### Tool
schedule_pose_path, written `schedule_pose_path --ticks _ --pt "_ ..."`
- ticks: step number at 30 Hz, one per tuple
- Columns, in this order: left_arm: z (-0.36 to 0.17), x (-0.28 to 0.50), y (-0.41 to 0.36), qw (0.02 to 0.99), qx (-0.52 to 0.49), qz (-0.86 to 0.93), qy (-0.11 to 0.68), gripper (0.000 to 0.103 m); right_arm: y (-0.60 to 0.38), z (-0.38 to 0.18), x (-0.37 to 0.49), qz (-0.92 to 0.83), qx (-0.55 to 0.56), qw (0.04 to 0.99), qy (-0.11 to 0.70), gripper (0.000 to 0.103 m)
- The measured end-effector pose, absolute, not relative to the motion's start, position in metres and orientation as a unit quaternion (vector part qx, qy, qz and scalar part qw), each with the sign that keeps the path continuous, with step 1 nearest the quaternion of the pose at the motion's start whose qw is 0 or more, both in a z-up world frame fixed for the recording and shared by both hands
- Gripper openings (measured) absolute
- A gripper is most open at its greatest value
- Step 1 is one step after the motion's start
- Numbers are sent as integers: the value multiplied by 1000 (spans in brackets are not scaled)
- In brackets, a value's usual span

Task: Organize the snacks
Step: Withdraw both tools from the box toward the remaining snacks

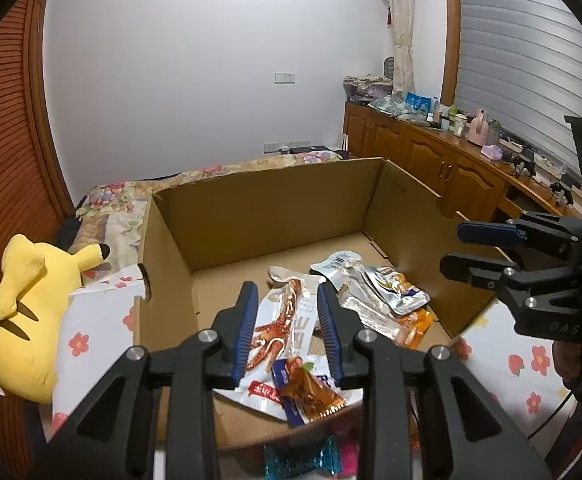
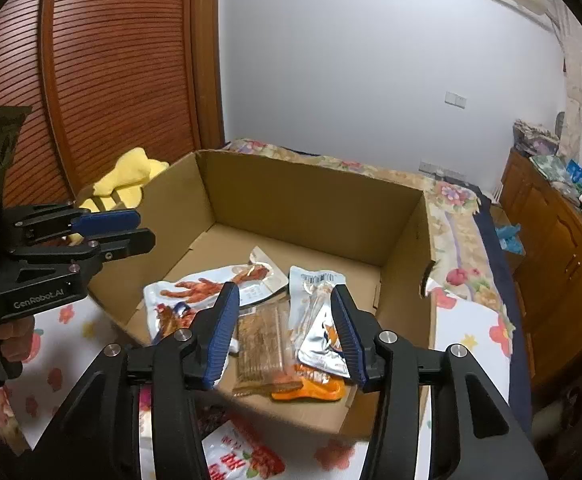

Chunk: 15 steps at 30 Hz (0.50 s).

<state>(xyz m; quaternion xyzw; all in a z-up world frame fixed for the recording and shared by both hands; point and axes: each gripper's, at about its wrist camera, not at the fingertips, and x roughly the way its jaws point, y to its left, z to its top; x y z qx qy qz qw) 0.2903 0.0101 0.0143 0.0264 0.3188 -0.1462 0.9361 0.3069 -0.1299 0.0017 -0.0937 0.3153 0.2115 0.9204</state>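
Glossy foil and plastic snack packets [image 1: 291, 332] lie flat on the floor of the cardboard box [image 1: 267, 208] in the left wrist view, light, limp and slippery, where the left hand-held gripper [image 1: 289, 328] hovers part-open and empty above a chicken-feet pouch [image 1: 279, 320]. From the right wrist, the right hand-held gripper [image 2: 287, 332] stands wider, holding nothing, over a brown strip packet [image 2: 261, 340]; a crimped edge seam probably gives the surest pinch.

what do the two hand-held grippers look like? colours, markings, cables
Both alike: matte black linkage bodies with silver pivot pins and ribbed blue pads on two fingers. The left hand-held gripper carries white "GenRobot.AI" lettering on its side; the right hand-held gripper shows embossed "DAS" lettering and a thin black cable below.
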Motion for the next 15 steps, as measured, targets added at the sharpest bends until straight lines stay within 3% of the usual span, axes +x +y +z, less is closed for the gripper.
schedule_pose_path --ticks 7,10,12,15 --pt "26 252 12 941 30 -146 304 34 -135 16 273 215 -93 924 302 55" --pt "28 234 16 942 27 -146 300 41 -136 16 259 214 -91 925 302 64" --pt "28 221 18 943 28 -144 299 51 -137 13 247 210 -91 926 301 67" --pt "25 203 20 943 30 -142 298 53 -140 6 236 208 -84 925 306 69"
